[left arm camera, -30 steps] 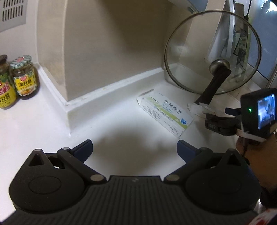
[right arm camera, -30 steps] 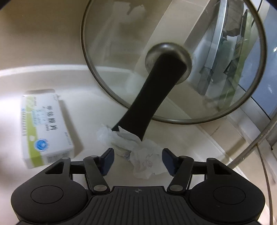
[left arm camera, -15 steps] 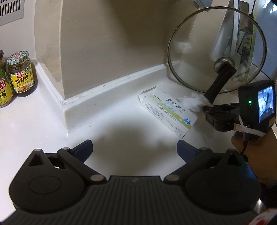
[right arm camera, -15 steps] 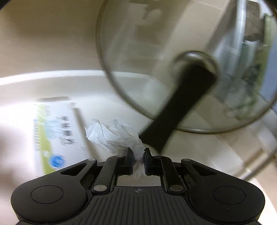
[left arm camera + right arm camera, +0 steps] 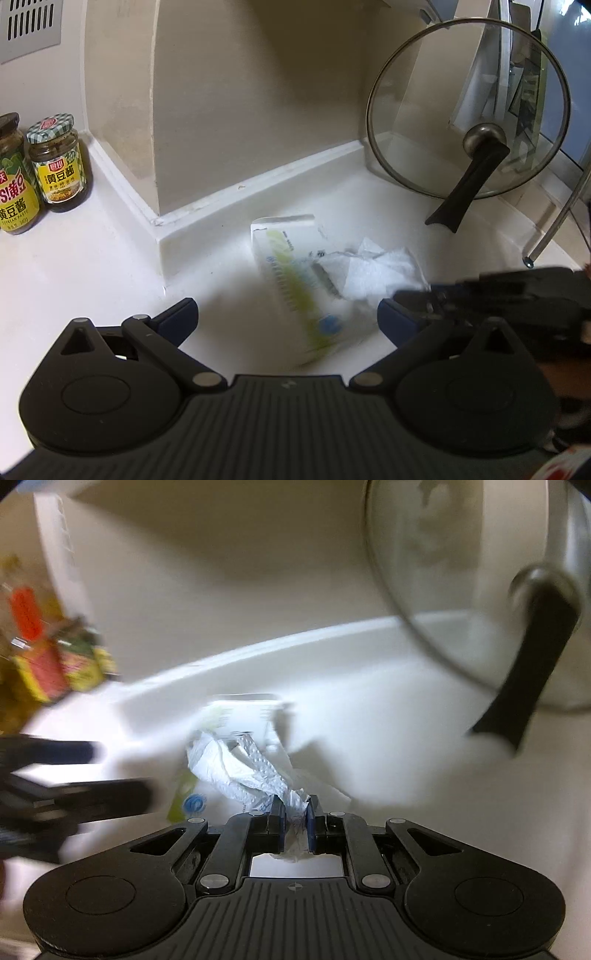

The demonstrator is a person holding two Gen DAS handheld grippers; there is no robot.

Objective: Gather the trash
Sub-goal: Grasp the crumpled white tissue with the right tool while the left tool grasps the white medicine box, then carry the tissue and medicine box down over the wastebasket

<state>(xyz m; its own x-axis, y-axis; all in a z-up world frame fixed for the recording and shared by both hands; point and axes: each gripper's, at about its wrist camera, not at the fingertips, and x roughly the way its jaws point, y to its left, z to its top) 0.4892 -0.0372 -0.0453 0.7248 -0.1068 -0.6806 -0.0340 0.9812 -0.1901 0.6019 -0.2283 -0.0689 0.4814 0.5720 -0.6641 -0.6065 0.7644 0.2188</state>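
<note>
Item under handling: a crumpled white tissue (image 5: 240, 771). It is judged very light, soft and compressible, not fragile, with no stiffness to resist the pads; it may tear or slip out if only a thin tail is pinched. The sound place to take hold is the bunched body of the wad, not a loose corner.

Right tool (image 5: 295, 818): clenched on the tissue. The pads pinch its lower end, and the rest of the wad fans forward and left beyond the fingertips. The tool points downward at a slant toward the tabletop (image 5: 92, 266).

Location of the tissue: held in the right tool, above or against the white-and-green medicine box (image 5: 295, 291) that lies on the tabletop; whether the two touch cannot be told, as both views are blurred there. What looks like a foil blister strip (image 5: 258, 760) lies among the folds.

Left tool (image 5: 288, 315): released, jaws wide apart, nothing between them, angled down at the box and tissue.

Nearby: a glass pot lid (image 5: 469, 110) leaning against the wall, sauce jars (image 5: 59, 162) to the left.
</note>
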